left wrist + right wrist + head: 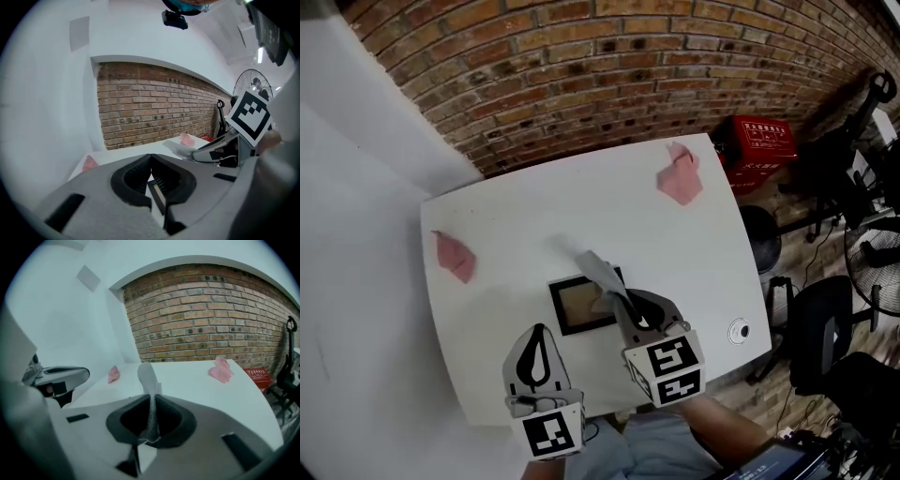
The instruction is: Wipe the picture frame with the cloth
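The picture frame (577, 307), dark-edged with a brownish panel, lies flat on the white tabletop (516, 216), a little toward the near edge from the middle. The right tool (625, 302) reaches over it from 5 o'clock, its jaws closed tight on a grey cloth (602, 272). The cloth runs down the gap between the jaws and sticks out past their tips as a limp strip over the frame's 1 o'clock corner. I cannot tell whether it touches the frame.

The left tool (540, 330) hangs at the frame's 7 o'clock, just beside its left edge. Its jaws meet at the tips with nothing gripped between them.

A crumpled pink cloth (680, 174) sits near the far right corner of the tabletop, at 1 o'clock from the frame and well apart from it. A second pink cloth (455, 255) lies near the left edge, at 10 o'clock. A small round white thing (739, 330) sits near the right edge, at about 3 o'clock.

Off the tabletop, at 1 o'clock, a red crate (764, 142) stands on the floor against the brick wall (609, 66). What it holds does not show from here. A black office chair (825, 328) stands to the right of the tabletop.
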The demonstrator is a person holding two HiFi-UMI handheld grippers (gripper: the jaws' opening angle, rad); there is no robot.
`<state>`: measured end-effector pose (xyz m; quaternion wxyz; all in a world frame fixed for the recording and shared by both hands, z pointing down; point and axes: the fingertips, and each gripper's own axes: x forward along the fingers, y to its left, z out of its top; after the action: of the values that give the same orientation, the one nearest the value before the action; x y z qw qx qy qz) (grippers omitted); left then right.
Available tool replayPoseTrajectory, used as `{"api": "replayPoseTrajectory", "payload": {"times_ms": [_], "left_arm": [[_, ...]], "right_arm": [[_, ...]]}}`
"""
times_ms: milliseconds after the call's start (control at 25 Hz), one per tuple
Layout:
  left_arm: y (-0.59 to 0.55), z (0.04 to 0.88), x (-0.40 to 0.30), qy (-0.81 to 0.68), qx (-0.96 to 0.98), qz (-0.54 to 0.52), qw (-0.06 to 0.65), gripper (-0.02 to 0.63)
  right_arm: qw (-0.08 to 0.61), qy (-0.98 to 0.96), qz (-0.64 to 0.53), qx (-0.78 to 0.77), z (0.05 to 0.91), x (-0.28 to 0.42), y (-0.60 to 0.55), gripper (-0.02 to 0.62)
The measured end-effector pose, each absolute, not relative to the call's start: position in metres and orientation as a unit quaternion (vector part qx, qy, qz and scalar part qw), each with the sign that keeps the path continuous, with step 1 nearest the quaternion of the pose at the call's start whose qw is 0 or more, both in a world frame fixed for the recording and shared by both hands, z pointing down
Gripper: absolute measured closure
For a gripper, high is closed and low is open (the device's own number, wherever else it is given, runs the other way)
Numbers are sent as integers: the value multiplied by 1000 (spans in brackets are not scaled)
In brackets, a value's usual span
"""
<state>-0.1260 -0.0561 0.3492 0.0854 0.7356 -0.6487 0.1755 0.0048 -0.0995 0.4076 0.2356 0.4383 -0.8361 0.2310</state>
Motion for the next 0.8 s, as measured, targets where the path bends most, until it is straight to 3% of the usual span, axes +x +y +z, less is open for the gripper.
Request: {"api": "replayPoseTrajectory", "payload": {"times_ms": [800], "left_arm": [[-30,367,-209,-705,674,168,147,597]], "right_arm": [[259,-872,224,350,422,-102,-91,561]]}}
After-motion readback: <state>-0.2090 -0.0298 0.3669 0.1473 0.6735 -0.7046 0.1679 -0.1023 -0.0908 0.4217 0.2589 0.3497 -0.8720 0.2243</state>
